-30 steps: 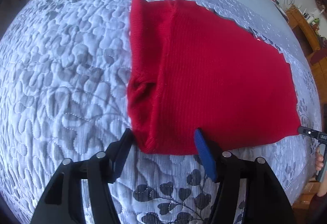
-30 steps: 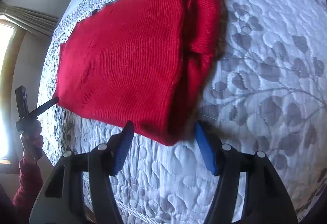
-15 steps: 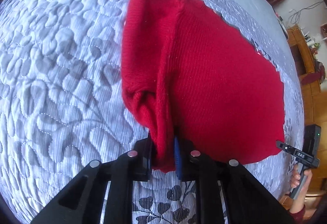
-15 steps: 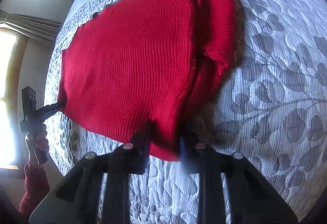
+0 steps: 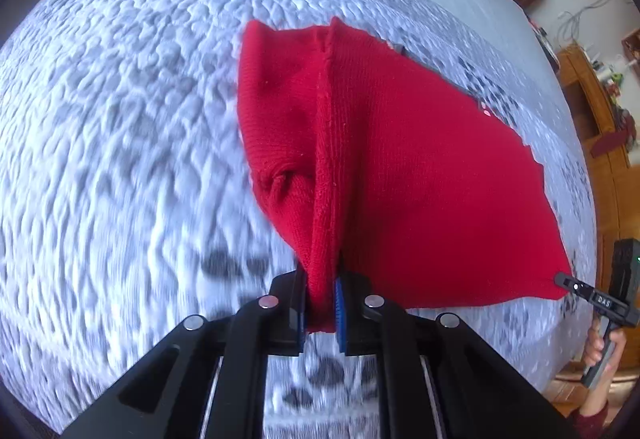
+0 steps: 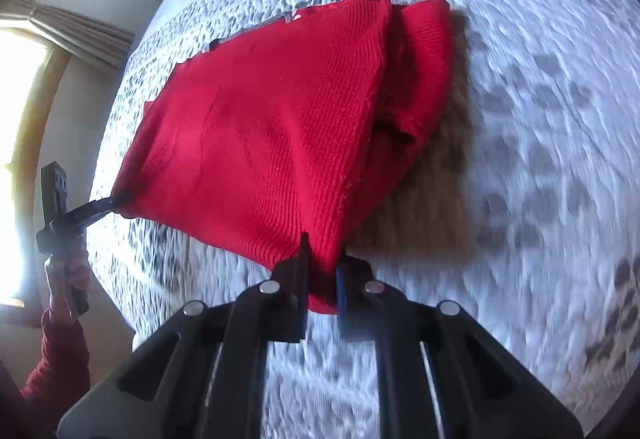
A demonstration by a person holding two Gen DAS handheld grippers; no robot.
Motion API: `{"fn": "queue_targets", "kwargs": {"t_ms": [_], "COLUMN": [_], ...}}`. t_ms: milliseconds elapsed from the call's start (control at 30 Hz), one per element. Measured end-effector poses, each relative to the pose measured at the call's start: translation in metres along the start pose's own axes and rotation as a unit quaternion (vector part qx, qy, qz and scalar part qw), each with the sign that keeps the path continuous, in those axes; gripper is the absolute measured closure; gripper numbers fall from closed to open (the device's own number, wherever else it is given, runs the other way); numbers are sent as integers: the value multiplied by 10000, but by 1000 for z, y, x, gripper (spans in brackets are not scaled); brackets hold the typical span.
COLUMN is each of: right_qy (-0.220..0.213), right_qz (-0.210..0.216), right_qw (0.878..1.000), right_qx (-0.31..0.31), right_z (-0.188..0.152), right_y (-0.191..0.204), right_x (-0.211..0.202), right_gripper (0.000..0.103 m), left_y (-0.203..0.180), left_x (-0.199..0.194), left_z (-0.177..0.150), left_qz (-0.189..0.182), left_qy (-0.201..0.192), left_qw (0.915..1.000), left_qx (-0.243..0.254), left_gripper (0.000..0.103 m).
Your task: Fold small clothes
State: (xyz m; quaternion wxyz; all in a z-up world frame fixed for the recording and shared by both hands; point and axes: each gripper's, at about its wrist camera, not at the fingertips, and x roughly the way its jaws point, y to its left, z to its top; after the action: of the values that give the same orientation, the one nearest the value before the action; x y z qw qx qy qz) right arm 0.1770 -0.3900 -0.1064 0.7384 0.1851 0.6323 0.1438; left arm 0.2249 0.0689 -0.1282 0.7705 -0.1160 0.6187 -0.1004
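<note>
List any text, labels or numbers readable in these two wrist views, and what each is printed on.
"DAS": white letters on the black body of the right gripper, seen in the left wrist view where it pinches a corner of the red knit garment.
Nothing else is legible: the garment and the quilted bedspread show no print, and the shelf items at the far right are too small.
</note>
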Motion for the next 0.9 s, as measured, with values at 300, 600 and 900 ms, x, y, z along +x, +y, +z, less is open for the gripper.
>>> {"fn": "queue_targets", "kwargs": {"t_ms": [300,600,900], "right_qy": [241,436,30], "right_qz": [-19,-606,-700], "right_qw": [9997,9972,9975], "right_qx": [-84,86,-95], "right_z": [-113,-144,-135], "right_y": [-15,-36,-38], "right_x": [-44,10,-44], "right_gripper": [94,91,61], "left_y": [-11,-14,5], "left_x": [-21,15,-41], "left_z": [-115,-140,-119], "left_qz": [-212,-21,793], "left_qy": [403,335,-240], "left_qw": [9987,9986,9917], "left_qx": [221,408,986], "left_gripper": [92,87,39]}}
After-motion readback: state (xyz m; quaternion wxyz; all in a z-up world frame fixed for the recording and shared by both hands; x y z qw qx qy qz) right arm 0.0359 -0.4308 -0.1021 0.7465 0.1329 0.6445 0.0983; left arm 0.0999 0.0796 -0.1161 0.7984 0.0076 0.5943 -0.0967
